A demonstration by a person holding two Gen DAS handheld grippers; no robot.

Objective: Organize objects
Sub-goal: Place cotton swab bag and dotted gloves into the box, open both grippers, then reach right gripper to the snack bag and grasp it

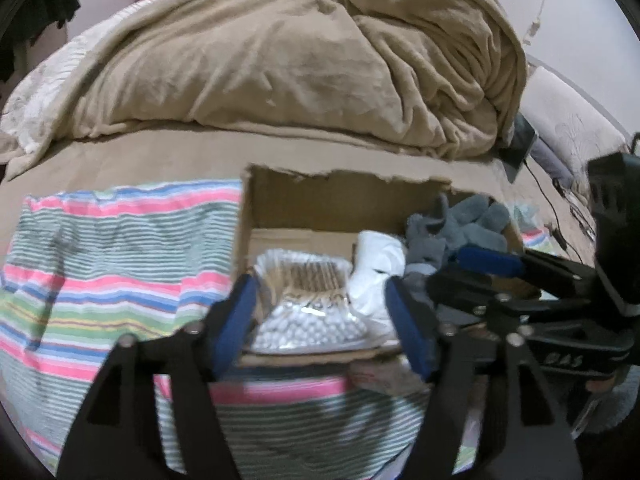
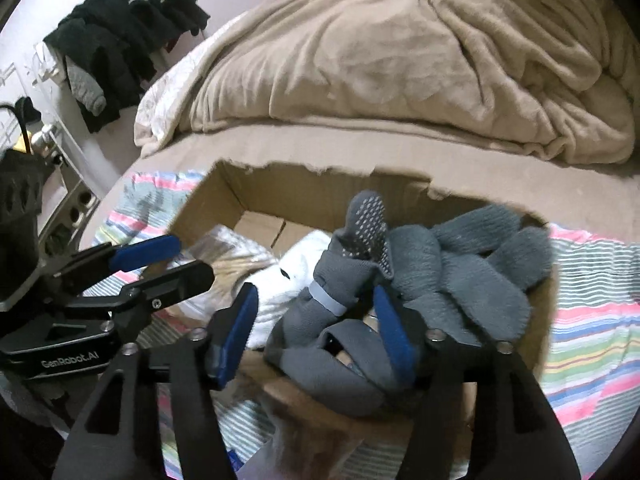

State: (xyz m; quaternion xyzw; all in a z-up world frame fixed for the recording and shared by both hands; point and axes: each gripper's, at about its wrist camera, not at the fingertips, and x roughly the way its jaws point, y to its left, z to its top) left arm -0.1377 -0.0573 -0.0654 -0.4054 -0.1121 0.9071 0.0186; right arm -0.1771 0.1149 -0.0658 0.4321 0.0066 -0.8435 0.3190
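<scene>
A home bedroom: rumpled tan blanket (image 1: 280, 64) on bed, hanging dark clothes (image 2: 124, 36).

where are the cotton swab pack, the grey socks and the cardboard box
cotton swab pack (image 1: 306, 304): left wrist view, on its clear wrapper over the swab tips
grey socks (image 2: 460, 272): right wrist view, on the ribbed knit of the pile
cardboard box (image 2: 304, 192): right wrist view, on its inner back wall

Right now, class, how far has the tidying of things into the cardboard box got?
Done: cotton swab pack, white cloth and grey socks lie in the cardboard box. In hand: nothing; left gripper and right gripper are open over them. Left: nothing loose visible on the striped cloth.
</scene>
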